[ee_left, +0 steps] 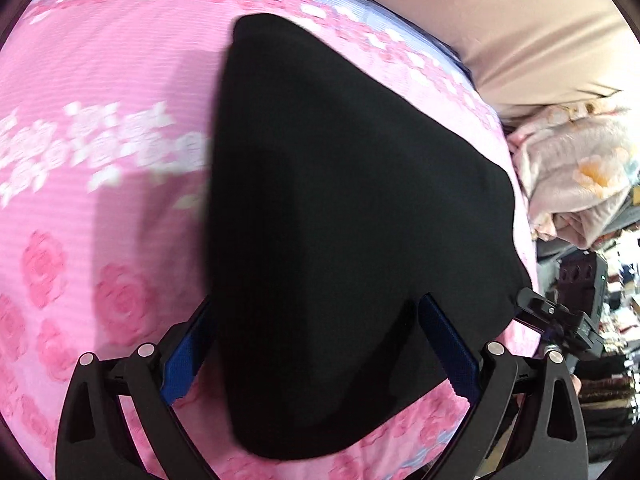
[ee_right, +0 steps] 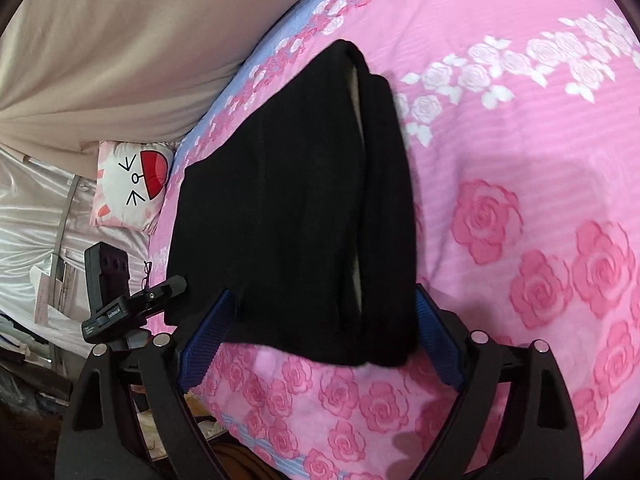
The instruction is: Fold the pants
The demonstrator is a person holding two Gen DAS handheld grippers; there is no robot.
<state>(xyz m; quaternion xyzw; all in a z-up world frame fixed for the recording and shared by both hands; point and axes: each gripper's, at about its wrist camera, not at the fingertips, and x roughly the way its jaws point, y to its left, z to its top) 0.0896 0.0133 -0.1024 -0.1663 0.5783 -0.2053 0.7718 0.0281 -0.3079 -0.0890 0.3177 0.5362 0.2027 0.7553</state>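
Both tongs, left (ee_left: 320, 344) and right (ee_right: 320, 328), gape over folded black pants (ee_right: 296, 208) near the bedspread (ee_right: 520, 160) edge.

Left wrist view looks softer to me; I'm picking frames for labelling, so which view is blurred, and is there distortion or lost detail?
Left wrist view: motion blur smears the pink bedspread print; black pants read as a featureless dark mass. Right wrist view: sharper, pants folds visible. Both: fisheye bending, dark corners.
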